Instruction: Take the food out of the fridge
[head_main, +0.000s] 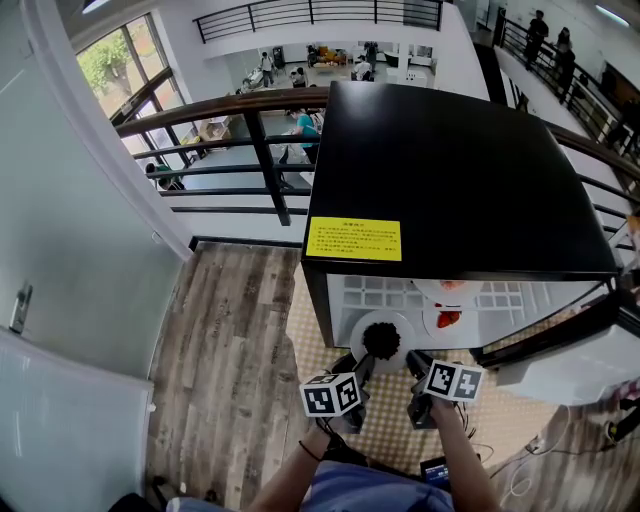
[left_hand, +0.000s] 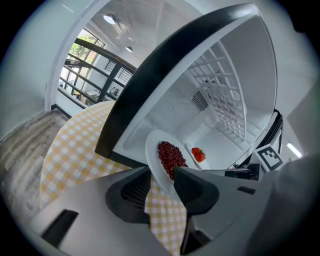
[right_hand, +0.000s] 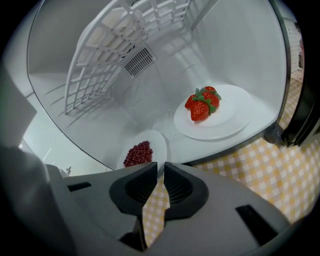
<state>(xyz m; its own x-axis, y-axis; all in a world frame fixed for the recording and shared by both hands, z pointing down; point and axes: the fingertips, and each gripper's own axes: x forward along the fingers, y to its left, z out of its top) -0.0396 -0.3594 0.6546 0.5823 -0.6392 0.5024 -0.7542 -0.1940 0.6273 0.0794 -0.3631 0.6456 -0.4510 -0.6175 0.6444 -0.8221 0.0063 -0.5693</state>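
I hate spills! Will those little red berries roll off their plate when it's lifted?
Probably, if tipped: the berries sit in a loose heap on a shallow plate. The plate looks stiff and glossy, so it could slip in a grip.

Quick tally from us: we count 1 black fridge (head_main: 440, 170), with 1 yellow label (head_main: 354, 240) on top and 1 white wire shelf (right_hand: 115, 50) inside. We see 2 white plates. 1 is the seed plate (right_hand: 159, 142), carrying 1 heap of dark red bits (right_hand: 139, 154) that are way too many to count. The other is the strawberry plate (right_hand: 225, 125), with 1 cluster of strawberries (right_hand: 202, 106) we can't split apart. Add 2 grippers, left gripper (left_hand: 162, 172) and right gripper (right_hand: 159, 166), 2 marker cubes, left cube (head_main: 331, 394) and right cube (head_main: 454, 380), and 1 yellow checked cloth (right_hand: 260, 175).
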